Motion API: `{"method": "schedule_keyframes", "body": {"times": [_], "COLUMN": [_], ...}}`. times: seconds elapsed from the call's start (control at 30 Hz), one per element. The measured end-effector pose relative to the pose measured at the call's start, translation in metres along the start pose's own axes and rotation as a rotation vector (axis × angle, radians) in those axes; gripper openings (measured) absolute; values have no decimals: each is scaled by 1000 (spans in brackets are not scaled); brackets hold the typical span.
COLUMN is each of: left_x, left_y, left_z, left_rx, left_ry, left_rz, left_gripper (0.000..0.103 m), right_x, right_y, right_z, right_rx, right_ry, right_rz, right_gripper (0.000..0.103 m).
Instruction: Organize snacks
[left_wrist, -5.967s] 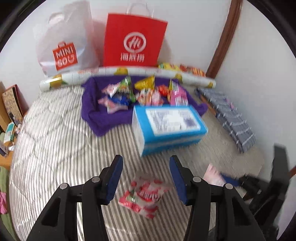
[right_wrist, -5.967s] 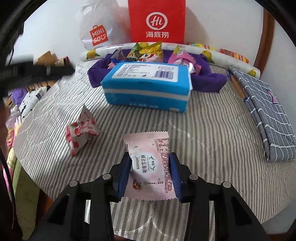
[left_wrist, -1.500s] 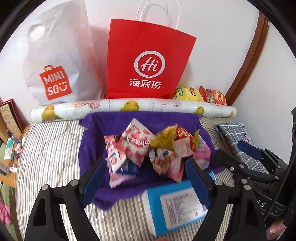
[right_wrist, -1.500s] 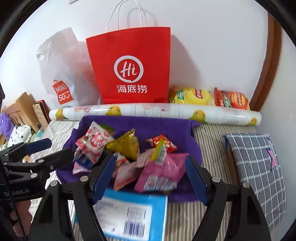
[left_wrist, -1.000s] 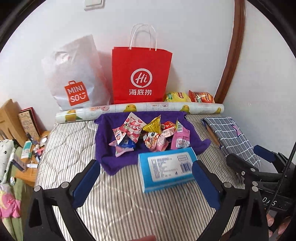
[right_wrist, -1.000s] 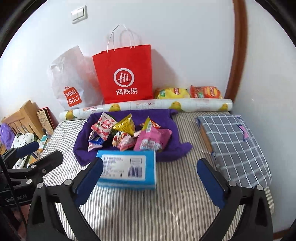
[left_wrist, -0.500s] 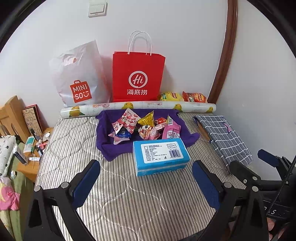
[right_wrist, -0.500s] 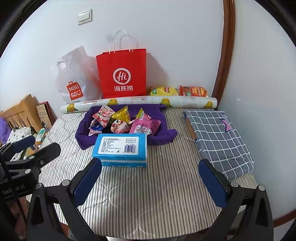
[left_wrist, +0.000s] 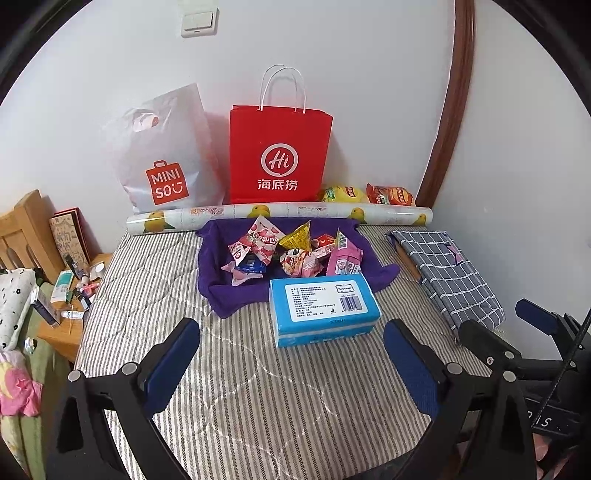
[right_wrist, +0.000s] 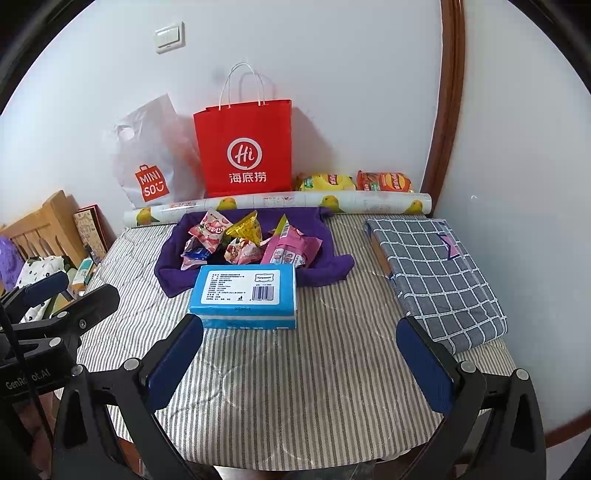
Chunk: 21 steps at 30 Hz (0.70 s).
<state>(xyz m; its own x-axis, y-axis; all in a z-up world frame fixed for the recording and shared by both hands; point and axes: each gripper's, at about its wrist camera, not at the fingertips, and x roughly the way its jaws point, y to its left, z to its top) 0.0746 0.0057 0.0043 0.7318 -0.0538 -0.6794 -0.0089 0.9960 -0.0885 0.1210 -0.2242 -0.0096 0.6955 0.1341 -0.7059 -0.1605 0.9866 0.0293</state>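
Note:
Several snack packets (left_wrist: 291, 249) lie piled in a purple cloth (left_wrist: 210, 269) at the back of the striped table; they also show in the right wrist view (right_wrist: 243, 240) on the same purple cloth (right_wrist: 168, 271). A blue tissue pack (left_wrist: 323, 310) sits just in front of the cloth, also in the right wrist view (right_wrist: 243, 295). My left gripper (left_wrist: 291, 354) is wide open and empty, held back over the near table. My right gripper (right_wrist: 299, 350) is wide open and empty, likewise well short of the tissue pack.
A red paper bag (left_wrist: 279, 155), a white MINISO bag (left_wrist: 162, 158), a rolled duck-print sheet (left_wrist: 277, 214) and two chip bags (left_wrist: 365, 194) line the wall. A folded checked cloth (right_wrist: 436, 273) lies at the right. A cluttered wooden stand (left_wrist: 70, 291) is left of the table.
Both grippers have pulled back and up from the cloth since 1.5 s ago, open and empty. The pink and red-white packets seen on the near table 6 s ago now lie in the pile.

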Motion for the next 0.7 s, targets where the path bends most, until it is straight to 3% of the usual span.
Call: {"method": "schedule_keyframes", "body": {"times": [0.7], "left_x": [0], "left_y": [3], "left_z": [-3], "left_rx": [-12], "left_ry": [8], "left_rz": [-5], "left_gripper": [101], "right_x": [-1], "right_y": [2], "right_z": [-1], "right_rx": [-1], "right_ry": [-2], "right_rz": [-9], "right_gripper": [103]}}
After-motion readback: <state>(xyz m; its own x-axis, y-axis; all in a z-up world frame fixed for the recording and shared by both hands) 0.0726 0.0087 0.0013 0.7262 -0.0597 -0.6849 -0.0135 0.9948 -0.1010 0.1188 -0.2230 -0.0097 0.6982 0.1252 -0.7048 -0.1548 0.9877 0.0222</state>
